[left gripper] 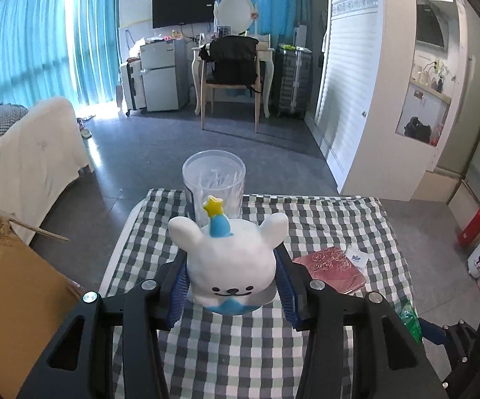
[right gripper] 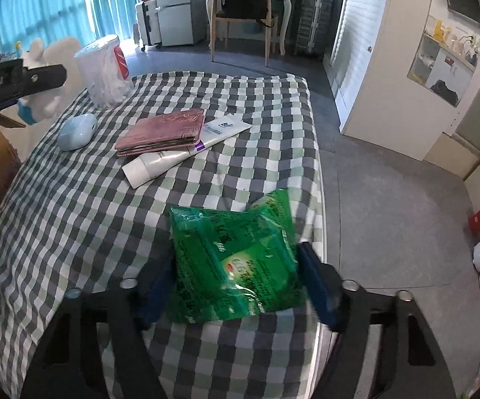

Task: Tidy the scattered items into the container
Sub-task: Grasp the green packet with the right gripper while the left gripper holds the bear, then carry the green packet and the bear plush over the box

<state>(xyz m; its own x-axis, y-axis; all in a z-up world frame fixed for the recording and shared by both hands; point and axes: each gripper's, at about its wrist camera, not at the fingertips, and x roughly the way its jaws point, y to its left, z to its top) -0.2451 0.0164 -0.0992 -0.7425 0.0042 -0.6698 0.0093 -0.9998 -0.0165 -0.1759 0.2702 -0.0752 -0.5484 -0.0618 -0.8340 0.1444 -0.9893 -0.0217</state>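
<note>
My left gripper (left gripper: pixel 231 279) is shut on a white bear toy (left gripper: pixel 230 259) with a blue hat and yellow star, held above the checked table. The toy also shows at the far left of the right wrist view (right gripper: pixel 45 99). My right gripper (right gripper: pixel 236 282) is shut on a green plastic packet (right gripper: pixel 233 259) near the table's right front edge. A pink wallet (right gripper: pixel 161 131), a white tube (right gripper: pixel 186 149) and a pale blue oval case (right gripper: pixel 75 131) lie on the cloth. A cardboard box (left gripper: pixel 10 279) stands left of the table.
A clear plastic cup (left gripper: pixel 214 186) stands at the table's far edge, beyond the toy. The checked tablecloth (right gripper: pixel 73 232) covers the table. A bed (left gripper: pixel 30 153) is at the left, a chair (left gripper: pixel 231 76) and desk beyond, and a red item (left gripper: pixel 474 224) on the floor at right.
</note>
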